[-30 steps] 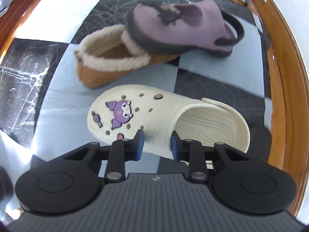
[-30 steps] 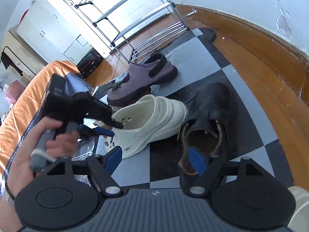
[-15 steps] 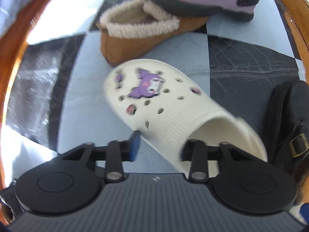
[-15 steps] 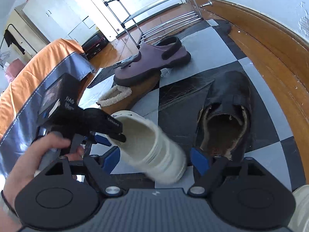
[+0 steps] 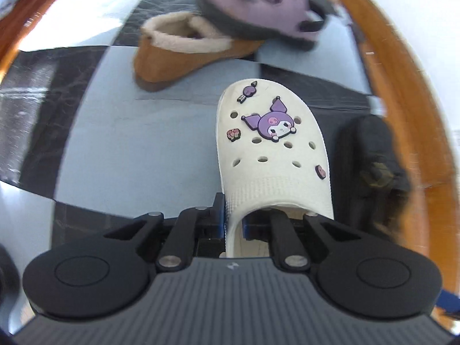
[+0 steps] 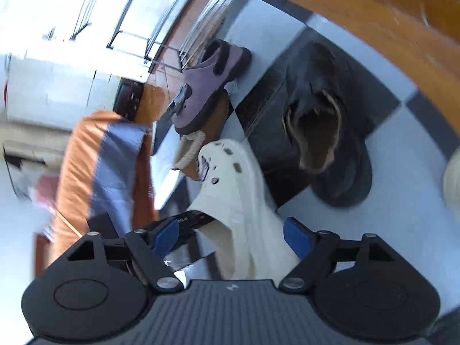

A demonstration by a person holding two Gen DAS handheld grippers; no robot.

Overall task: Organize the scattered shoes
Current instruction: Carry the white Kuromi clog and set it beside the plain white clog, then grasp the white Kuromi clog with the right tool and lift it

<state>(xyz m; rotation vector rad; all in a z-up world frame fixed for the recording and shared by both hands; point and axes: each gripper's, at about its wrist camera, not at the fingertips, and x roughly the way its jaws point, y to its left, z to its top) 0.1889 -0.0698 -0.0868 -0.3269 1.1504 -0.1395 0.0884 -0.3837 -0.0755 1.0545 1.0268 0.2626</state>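
Observation:
A cream clog (image 5: 273, 155) with purple charms hangs off the floor, toe pointing away, with my left gripper (image 5: 233, 215) shut on the side wall of its opening. In the right wrist view the same clog (image 6: 238, 189) sits in front of my right gripper (image 6: 233, 235), whose blue pads stand wide apart and touch nothing; the left gripper's black fingers (image 6: 187, 221) pinch the clog's rim there. On the checkered mat lie a tan fleece-lined slipper (image 5: 178, 54), a purple clog (image 5: 258, 8) resting partly on it, and a black shoe (image 5: 371, 155).
The checkered mat (image 5: 115, 143) is bordered by wooden floor (image 5: 402, 86). A metal shoe rack (image 6: 172, 28) stands beyond the purple clog (image 6: 207, 86). An orange and blue bedcover (image 6: 109, 166) hangs at left. A pale rounded object (image 6: 451, 178) shows at the right edge.
My left gripper closed on the cream clog's side wall, lifted it and swung its toe away from me. The right gripper rolled, tilting its view, and stayed open.

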